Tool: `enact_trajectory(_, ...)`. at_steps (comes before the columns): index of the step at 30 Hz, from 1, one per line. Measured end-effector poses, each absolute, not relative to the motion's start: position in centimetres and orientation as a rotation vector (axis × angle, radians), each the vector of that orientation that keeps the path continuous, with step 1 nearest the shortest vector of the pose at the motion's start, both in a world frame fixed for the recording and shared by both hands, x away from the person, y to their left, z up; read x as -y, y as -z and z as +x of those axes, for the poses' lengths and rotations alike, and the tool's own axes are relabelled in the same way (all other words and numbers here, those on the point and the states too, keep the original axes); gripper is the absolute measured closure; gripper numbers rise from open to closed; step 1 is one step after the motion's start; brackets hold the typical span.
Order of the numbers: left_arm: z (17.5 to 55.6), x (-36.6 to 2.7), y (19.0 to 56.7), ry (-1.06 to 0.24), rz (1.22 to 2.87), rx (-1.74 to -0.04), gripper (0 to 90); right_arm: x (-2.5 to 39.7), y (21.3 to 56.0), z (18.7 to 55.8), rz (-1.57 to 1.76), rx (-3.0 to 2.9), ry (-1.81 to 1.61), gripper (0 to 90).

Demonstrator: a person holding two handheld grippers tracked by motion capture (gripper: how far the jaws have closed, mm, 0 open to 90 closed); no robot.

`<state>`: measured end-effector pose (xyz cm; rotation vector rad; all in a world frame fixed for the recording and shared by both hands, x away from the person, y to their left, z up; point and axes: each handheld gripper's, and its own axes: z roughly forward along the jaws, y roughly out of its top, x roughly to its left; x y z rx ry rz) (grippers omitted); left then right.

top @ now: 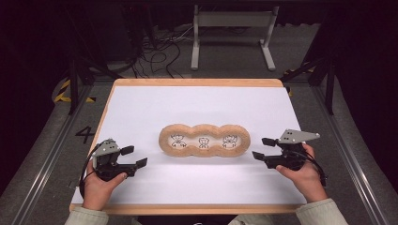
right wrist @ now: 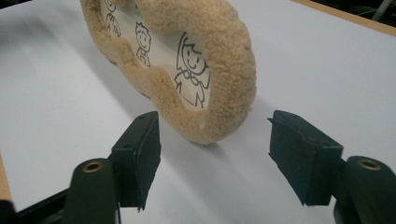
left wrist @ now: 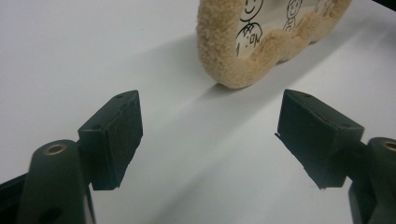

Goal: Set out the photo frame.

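A tan fuzzy frame (top: 204,140) with three round windows lies in the middle of the white table top; each window holds a line drawing of a small figure. My left gripper (top: 133,157) rests open on the table a short way left of the frame's left end (left wrist: 243,60), jaws pointing toward it. My right gripper (top: 263,148) is open too, its jaws just short of the frame's right end (right wrist: 219,79). Nothing is between either pair of jaws. In the right gripper view the frame's rim sits close ahead of the open gripper (right wrist: 215,156).
The white sheet (top: 197,105) covers a wooden board (top: 197,82) whose edge shows at the back and front. Beyond the table stand a white metal stand (top: 232,33) and loose cables (top: 159,51) on the floor. Dark rails run along both sides.
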<state>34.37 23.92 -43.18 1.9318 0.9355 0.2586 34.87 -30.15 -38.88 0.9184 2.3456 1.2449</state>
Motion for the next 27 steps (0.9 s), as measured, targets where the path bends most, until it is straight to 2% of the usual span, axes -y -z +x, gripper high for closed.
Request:
enact_trajectory(8, 34.8, -25.0, 44.6, -0.282, 1.916, -0.994, 22.9, 31.4, 39.9, 34.9, 0.937, -2.342, -1.262, 31.2)
enact_trajectory(12, 35.3, -25.0, 45.5, -0.245, 1.925, -1.035, 23.0, 32.2, 40.9, 34.9, 0.957, -2.337, -1.261, 30.7)
enact_trajectory(27, 36.1, -23.9, 46.8, -0.247, 1.986, -1.039, 22.6, 33.0, 45.1, 35.7, 1.032, -2.366, -1.194, 27.8)
